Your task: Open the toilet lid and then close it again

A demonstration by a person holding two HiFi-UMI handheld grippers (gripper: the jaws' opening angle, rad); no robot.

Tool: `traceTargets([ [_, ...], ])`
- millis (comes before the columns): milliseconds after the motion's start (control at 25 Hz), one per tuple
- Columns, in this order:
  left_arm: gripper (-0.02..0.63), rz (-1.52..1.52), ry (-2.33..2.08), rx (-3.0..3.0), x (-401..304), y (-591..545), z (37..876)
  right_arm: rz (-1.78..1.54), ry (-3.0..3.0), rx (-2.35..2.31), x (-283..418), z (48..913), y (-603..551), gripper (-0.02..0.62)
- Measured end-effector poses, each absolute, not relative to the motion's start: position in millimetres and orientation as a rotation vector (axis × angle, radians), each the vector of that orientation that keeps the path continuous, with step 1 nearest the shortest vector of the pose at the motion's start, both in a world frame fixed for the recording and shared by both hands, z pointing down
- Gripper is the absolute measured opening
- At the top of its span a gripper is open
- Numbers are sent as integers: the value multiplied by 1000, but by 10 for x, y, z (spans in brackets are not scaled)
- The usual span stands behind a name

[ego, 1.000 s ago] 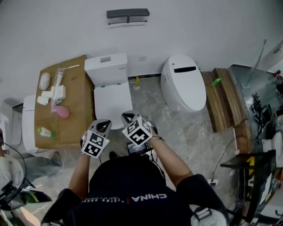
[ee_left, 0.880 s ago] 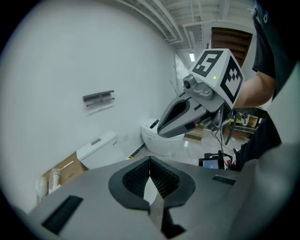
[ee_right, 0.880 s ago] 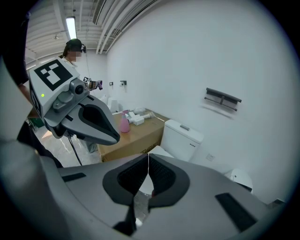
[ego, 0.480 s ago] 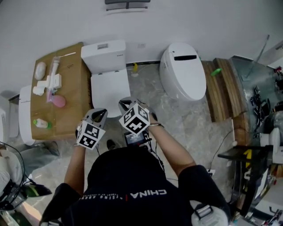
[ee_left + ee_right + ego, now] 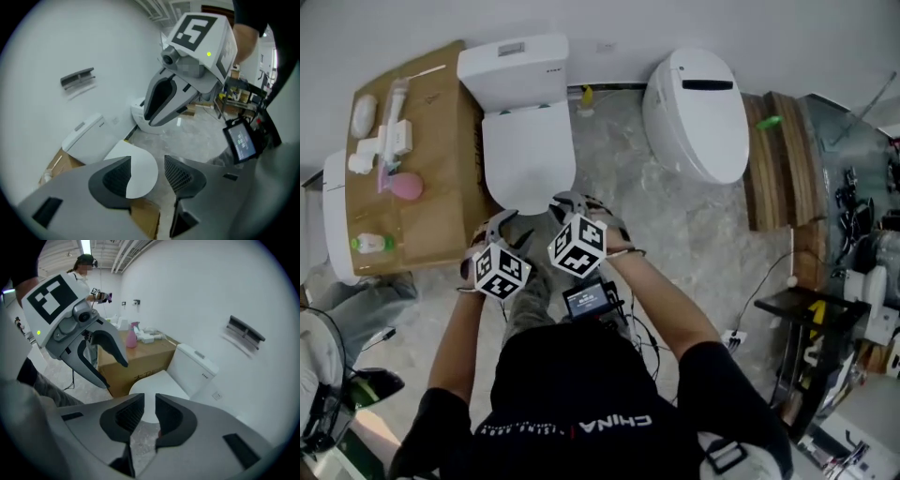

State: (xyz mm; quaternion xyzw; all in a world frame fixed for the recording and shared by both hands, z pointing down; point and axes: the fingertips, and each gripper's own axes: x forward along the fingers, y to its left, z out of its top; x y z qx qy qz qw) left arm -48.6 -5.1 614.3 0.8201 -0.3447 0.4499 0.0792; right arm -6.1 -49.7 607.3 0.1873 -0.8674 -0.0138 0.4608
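Note:
A white toilet with its lid (image 5: pixel 530 155) shut flat stands against the wall, its tank (image 5: pixel 511 67) behind it. Both grippers hang side by side just in front of the lid's front edge, touching nothing. My left gripper (image 5: pixel 504 223) has just been opening its jaws; in the left gripper view (image 5: pixel 147 161) they stand well apart, with only the lid (image 5: pixel 140 173) seen beyond them. My right gripper (image 5: pixel 567 202) has just been opening a little; in the right gripper view (image 5: pixel 150 398) a narrow empty gap frames the lid (image 5: pixel 152 387).
A cardboard box (image 5: pixel 412 159) with a pink bottle (image 5: pixel 405 186) and small white items stands tight against the toilet's left. A second, rounder toilet (image 5: pixel 698 112) is at the right, wooden planks (image 5: pixel 778 159) beyond it. A small screen (image 5: pixel 589 300) hangs at the person's chest.
Both grippers have sunk toward the front of the toilet lid, which now lies nearer. The left jaws have come apart.

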Motion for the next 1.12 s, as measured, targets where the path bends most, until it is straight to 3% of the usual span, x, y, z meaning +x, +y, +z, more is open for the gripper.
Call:
traceTargets([
  [80,230,1507,-964,2441,-503,-15,6637,-47,-2089,414,-41,6537,-476,111],
  [200,270,1655,-856,2405,-495,115,7374,-96,-2038,361,18,7182,-373,163],
  [400,276,1788,-849,2403,-537,77,8368,-269,-1965,294,58,8189,-306,223],
  [800,302,1920,-1104,2398,-729,-208,9710,-414,-1974,351,-198,9493,-382,258],
  [1120,310,2007,-1195,2407,-889,-361,10256,-561,-2002,382,-449,10138,-514,262],
])
